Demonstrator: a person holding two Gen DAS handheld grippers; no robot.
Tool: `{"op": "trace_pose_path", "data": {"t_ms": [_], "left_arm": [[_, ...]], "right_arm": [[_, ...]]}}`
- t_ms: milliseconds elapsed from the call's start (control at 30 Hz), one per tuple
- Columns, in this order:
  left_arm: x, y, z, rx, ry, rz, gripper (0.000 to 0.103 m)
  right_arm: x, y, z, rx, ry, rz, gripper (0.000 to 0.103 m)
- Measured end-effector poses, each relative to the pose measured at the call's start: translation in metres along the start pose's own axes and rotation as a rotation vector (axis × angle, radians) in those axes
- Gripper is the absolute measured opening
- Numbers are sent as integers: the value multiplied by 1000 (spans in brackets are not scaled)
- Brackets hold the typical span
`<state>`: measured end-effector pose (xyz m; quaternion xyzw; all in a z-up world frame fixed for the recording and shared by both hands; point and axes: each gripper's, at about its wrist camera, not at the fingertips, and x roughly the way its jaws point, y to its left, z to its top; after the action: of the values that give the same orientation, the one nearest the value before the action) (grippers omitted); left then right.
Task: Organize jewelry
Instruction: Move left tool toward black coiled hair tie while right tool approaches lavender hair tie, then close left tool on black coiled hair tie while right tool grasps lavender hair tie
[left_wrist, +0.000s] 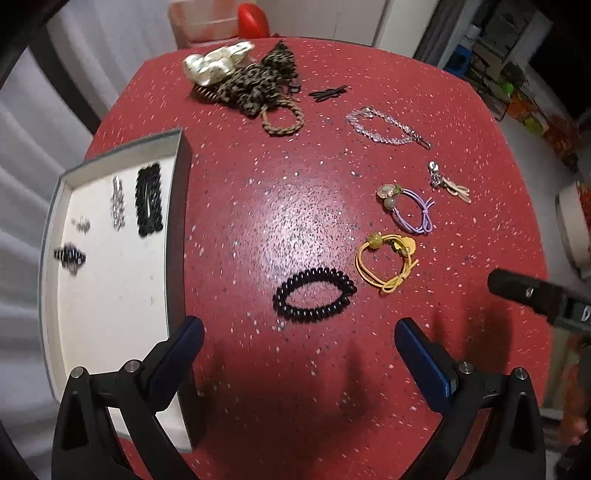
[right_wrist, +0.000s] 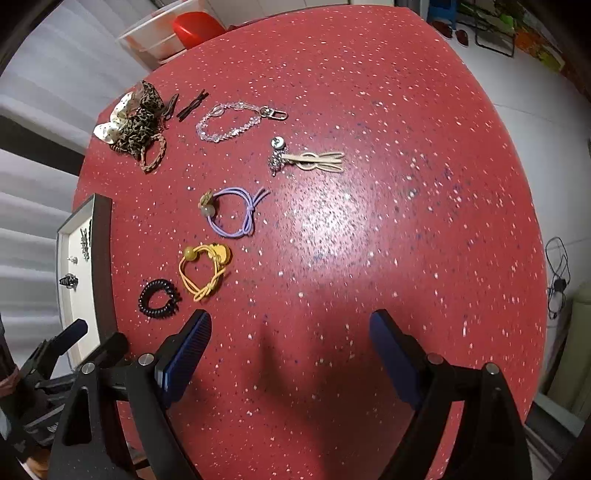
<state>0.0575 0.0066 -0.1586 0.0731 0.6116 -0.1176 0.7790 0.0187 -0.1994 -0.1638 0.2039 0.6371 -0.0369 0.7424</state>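
Two views, left wrist first: left gripper (left_wrist: 299, 332) spread wide, nothing between the blue pads, pointing down at the red speckled table (left_wrist: 314, 206). Black spiral hair tie (left_wrist: 314, 295) lies just ahead of the fingertips, yellow elastic hair tie (left_wrist: 386, 264) just to its right, purple elastic hair tie (left_wrist: 410, 210) beyond that. Clear bead bracelet (left_wrist: 386, 127) sits farther back; small silver charm with beige loops (left_wrist: 448, 182) is too small to read properly. Scrunchie pile (left_wrist: 243, 79) at the far edge overlaps itself, pieces underneath hidden. White tray (left_wrist: 110, 295) on the left holds a black clip (left_wrist: 149, 201) and several blurred small items, not identifiable; its near end is covered by the gripper finger. Tip of the right gripper cut off at the right edge. Right wrist view: right gripper (right_wrist: 290, 338) released, wide apart, empty, over bare table. Same ties lie in a line to the left, well clear of the fingers. Tray mostly cut off at the left, contents tiny. Left gripper partly visible at bottom left, dark, hard to make out.
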Motion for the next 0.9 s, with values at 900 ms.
{"op": "trace_pose_path", "data": {"t_ms": [900], "left_arm": [[67,-5,7,96,-3,47,103]], "right_arm": [[78,66,71,-241,4,-61,90]]}}
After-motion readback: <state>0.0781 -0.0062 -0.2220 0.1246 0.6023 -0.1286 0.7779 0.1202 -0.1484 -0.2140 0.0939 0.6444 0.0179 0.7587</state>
